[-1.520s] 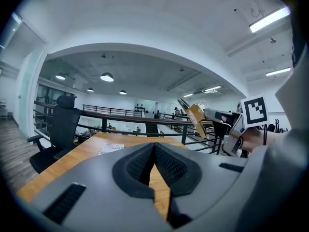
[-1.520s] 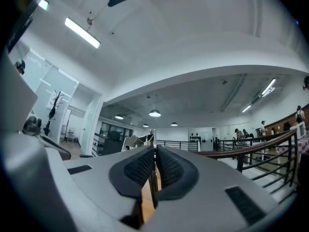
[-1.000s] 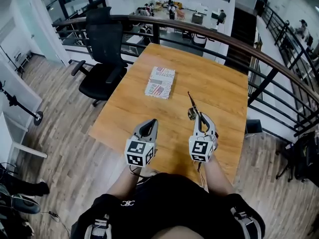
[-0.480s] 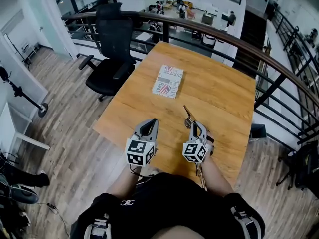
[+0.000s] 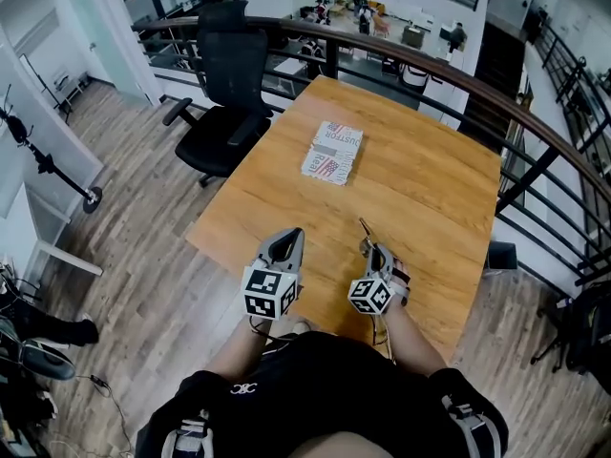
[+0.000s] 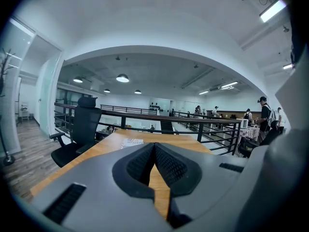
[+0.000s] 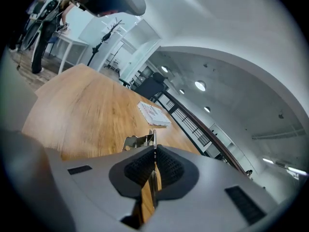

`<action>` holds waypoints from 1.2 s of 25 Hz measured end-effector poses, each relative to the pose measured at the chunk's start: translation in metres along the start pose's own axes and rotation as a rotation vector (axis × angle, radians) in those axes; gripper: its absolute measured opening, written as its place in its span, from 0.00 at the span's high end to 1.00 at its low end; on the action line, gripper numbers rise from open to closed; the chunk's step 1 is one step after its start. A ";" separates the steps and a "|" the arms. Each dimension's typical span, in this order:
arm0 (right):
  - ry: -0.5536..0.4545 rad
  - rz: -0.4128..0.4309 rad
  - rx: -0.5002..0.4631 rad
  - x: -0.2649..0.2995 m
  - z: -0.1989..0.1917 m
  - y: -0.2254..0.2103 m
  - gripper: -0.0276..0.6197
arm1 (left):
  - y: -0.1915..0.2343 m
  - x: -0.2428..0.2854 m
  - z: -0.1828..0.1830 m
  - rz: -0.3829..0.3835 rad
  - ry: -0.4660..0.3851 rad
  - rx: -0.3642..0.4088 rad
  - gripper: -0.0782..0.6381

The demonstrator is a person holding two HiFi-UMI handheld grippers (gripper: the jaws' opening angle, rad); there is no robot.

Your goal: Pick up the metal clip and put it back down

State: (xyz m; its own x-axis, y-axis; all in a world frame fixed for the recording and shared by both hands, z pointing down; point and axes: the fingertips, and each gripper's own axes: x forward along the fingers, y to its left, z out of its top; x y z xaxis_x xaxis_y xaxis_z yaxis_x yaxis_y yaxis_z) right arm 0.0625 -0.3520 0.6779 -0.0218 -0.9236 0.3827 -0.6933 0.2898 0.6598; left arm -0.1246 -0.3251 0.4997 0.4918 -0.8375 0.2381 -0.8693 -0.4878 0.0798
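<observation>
The metal clip (image 5: 365, 229) is a thin silver spring clip that sticks out forward from my right gripper (image 5: 374, 249), whose jaws are shut on one of its flat handles. In the right gripper view the clip (image 7: 137, 140) shows just past the gripper (image 7: 154, 148), over the wooden table (image 5: 430, 189), and the whole view is rolled sideways. My left gripper (image 5: 286, 237) hovers at the table's near edge, to the left of the right one. Its jaws (image 6: 154, 145) are shut with nothing between them.
A printed booklet (image 5: 333, 151) lies flat on the far half of the table. A black office chair (image 5: 229, 93) stands off the table's left corner. A dark curved railing (image 5: 496, 93) runs behind and to the right of the table.
My right gripper has rolled to the left and drawn back toward the body, with the clip still in it. The left gripper has stayed put. The head view has shifted.
</observation>
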 end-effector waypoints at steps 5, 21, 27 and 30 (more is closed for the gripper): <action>0.032 0.037 -0.044 0.003 -0.013 0.019 0.92 | 0.000 -0.009 -0.005 0.023 0.011 -0.002 0.87; 0.128 0.145 -0.088 0.007 -0.043 0.062 0.89 | 0.001 -0.017 -0.008 0.047 0.018 -0.003 0.87; 0.129 0.278 0.145 0.004 -0.041 0.069 0.69 | 0.000 -0.016 -0.010 0.050 0.017 -0.006 0.87; 0.079 0.310 0.272 -0.004 -0.023 0.057 0.67 | -0.003 -0.015 -0.012 0.038 0.019 -0.007 0.87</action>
State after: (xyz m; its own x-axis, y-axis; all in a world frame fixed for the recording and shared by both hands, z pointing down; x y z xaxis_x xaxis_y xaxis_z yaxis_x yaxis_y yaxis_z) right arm 0.0391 -0.3262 0.7291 -0.2119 -0.7780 0.5915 -0.8279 0.4645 0.3144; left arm -0.1296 -0.3082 0.5072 0.4573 -0.8508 0.2590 -0.8878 -0.4537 0.0770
